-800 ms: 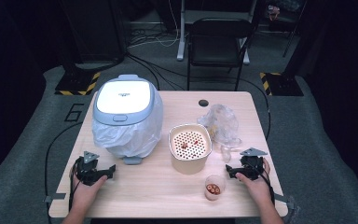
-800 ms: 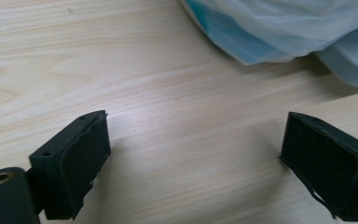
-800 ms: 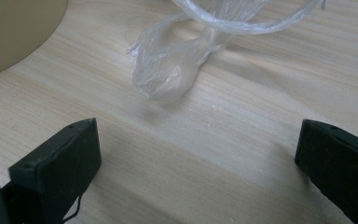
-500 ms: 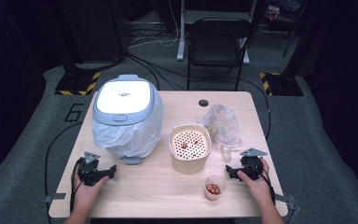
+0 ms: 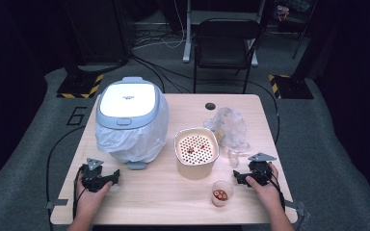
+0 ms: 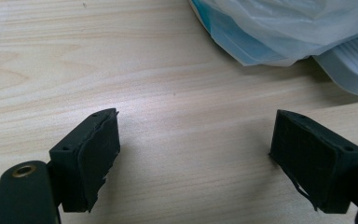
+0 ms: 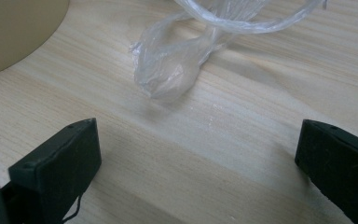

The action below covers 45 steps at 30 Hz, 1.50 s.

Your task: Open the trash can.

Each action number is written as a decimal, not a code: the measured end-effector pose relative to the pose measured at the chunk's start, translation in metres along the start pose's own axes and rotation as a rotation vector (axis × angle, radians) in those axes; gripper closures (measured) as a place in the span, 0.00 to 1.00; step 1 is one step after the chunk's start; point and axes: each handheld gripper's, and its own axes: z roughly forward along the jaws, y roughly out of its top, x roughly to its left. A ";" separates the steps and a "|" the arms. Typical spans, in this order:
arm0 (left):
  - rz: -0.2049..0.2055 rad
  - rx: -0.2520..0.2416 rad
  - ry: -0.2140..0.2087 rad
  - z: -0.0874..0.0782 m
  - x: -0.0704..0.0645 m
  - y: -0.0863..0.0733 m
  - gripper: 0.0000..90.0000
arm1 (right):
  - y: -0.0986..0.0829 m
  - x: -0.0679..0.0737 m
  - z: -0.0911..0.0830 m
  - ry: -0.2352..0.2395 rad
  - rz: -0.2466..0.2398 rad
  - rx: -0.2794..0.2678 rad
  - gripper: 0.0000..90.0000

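A rice cooker wrapped in a thin plastic bag stands at the table's back left; its bagged base shows in the left gripper view. A beige perforated pot holding a few red bits sits mid-table. A small clear cup with red pieces stands in front of it. A crumpled clear plastic bag lies to the pot's right, its twisted end just ahead of my right gripper. My left gripper rests open on bare wood near the front left. My right gripper rests open near the front right.
The wooden table has a dark round hole near its back edge. A black chair stands behind the table. Cables trail over the grey floor on both sides.
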 end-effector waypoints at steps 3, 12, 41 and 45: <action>-0.007 0.007 -0.002 -0.001 0.000 0.000 0.20 | 0.000 0.000 0.000 0.000 0.000 0.001 0.00; -0.114 -0.016 -0.023 -0.019 -0.015 0.007 0.44 | 0.000 0.000 0.000 -0.002 -0.001 0.002 0.00; -0.001 -0.099 0.005 0.004 -0.094 0.036 0.66 | 0.000 0.000 0.000 -0.003 -0.001 0.002 0.00; -0.023 -0.108 0.008 0.005 -0.096 0.034 0.65 | 0.000 0.000 0.000 -0.005 -0.003 0.002 0.00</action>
